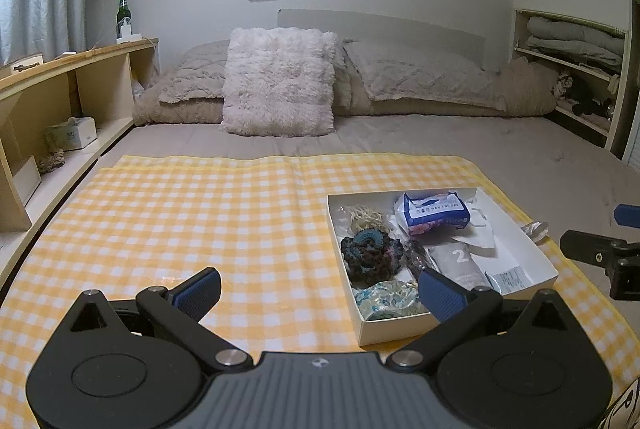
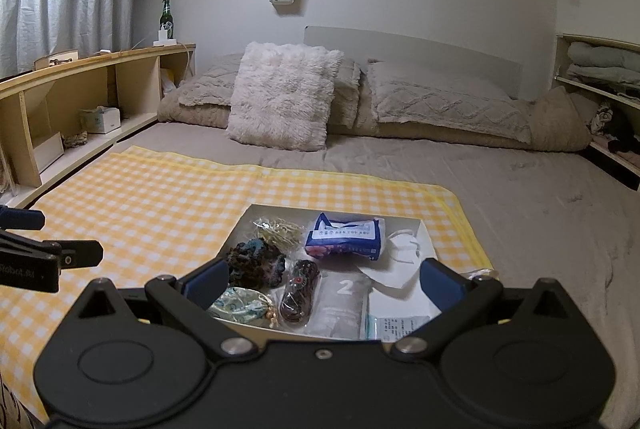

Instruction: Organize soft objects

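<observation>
A shallow white box (image 1: 538, 253) (image 2: 427, 236) lies on a yellow checked cloth (image 1: 200, 213) (image 2: 140, 197) on the bed. Inside are a dark crocheted scrunchie (image 1: 370, 255) (image 2: 256, 263), a blue tissue pack (image 1: 432, 215) (image 2: 346, 235), a white face mask (image 2: 404, 249), a grey "2" sachet (image 1: 460, 263) (image 2: 342, 303), a patterned teal pouch (image 1: 386, 299) (image 2: 240, 307) and a dark beaded bundle (image 2: 298, 295). My left gripper (image 1: 320, 293) hangs open above the cloth, left of the box. My right gripper (image 2: 324, 287) is open over the box's near edge, holding nothing.
A fluffy white cushion (image 1: 278, 81) (image 2: 284, 95) and grey pillows (image 1: 416, 77) lie at the bed's head. A wooden shelf unit (image 1: 60, 97) (image 2: 80, 97) runs along the left with a green bottle (image 1: 123, 11) on top. Folded bedding fills a shelf (image 1: 572, 45) at right.
</observation>
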Available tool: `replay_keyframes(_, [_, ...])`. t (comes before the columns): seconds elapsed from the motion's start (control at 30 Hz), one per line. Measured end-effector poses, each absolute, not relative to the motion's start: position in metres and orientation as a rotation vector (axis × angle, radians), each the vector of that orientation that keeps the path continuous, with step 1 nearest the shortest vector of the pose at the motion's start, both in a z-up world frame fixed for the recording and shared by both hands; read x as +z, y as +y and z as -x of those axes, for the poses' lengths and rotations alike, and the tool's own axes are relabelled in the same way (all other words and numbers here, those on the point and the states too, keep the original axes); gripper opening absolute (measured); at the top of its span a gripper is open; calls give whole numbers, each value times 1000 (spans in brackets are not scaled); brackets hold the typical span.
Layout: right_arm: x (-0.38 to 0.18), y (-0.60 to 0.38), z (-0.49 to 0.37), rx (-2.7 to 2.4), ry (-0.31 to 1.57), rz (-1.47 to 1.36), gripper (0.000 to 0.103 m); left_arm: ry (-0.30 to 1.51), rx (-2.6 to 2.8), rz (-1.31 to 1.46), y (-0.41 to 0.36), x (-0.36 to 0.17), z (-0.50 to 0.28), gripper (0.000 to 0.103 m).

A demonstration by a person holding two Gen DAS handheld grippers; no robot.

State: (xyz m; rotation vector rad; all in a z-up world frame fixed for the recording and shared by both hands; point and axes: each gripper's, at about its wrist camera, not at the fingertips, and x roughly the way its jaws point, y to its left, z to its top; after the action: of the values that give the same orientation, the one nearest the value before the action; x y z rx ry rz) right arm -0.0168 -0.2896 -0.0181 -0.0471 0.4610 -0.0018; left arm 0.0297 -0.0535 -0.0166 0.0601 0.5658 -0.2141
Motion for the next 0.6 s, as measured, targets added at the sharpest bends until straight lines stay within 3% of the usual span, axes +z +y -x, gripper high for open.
replay_keyframes(0.6, [-18, -291, 17, -2, 462, 45, 103, 560, -218, -62, -54, -16, -27, 103])
